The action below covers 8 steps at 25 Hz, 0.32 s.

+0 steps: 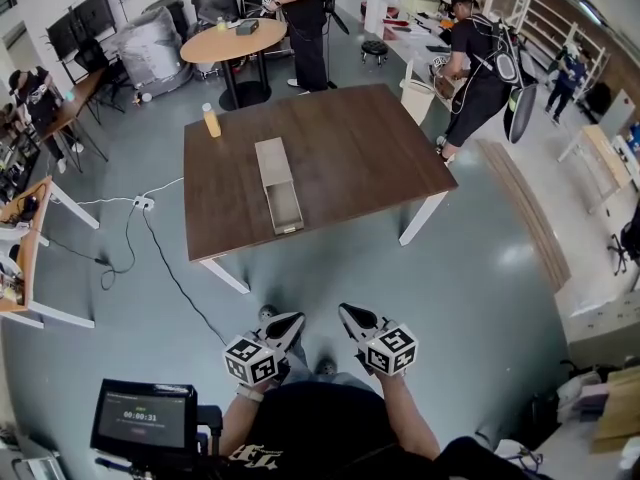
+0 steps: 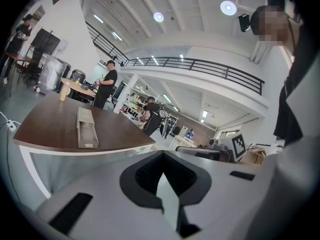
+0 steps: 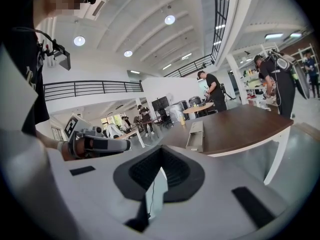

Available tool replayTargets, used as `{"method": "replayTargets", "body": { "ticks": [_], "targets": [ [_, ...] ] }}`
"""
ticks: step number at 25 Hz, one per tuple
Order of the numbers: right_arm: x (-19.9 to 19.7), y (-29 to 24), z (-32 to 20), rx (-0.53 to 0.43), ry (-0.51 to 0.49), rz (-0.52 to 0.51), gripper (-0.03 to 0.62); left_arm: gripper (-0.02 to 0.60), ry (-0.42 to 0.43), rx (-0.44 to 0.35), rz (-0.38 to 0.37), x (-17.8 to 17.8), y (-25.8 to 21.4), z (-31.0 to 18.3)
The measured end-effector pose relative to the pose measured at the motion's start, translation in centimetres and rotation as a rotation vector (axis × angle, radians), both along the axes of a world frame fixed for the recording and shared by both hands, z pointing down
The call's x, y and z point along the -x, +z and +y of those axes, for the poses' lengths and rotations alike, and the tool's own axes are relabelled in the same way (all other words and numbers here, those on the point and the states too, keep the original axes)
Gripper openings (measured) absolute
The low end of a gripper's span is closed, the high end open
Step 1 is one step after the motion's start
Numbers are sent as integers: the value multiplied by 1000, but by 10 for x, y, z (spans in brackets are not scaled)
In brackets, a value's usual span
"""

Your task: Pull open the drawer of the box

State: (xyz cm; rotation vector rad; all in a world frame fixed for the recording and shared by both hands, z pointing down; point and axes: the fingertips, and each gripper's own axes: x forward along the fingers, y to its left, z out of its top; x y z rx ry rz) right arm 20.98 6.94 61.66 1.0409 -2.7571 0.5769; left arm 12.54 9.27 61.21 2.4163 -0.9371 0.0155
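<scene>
Grey box [image 1: 271, 158] w/ drawer [image 1: 285, 206] out — left gripper [image 1: 297, 319] & right gripper [image 1: 346, 313] pressed together.

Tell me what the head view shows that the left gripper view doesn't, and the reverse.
Head view only: the small screen by the person, and the left gripper from outside, well short of the table. Left gripper view only: its jaws shut on nothing, and the balcony railing overhead. Both: the box with its drawer pulled out, the bottle, the right gripper.
</scene>
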Motion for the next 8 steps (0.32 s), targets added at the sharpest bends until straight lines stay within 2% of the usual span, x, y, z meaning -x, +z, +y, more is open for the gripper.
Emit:
{"method": "replayTargets", "body": {
  "ticks": [8],
  "targets": [
    [-3,1,2,7,12,5,-14,5,9,1,-4,-3,1,3]
  ]
}}
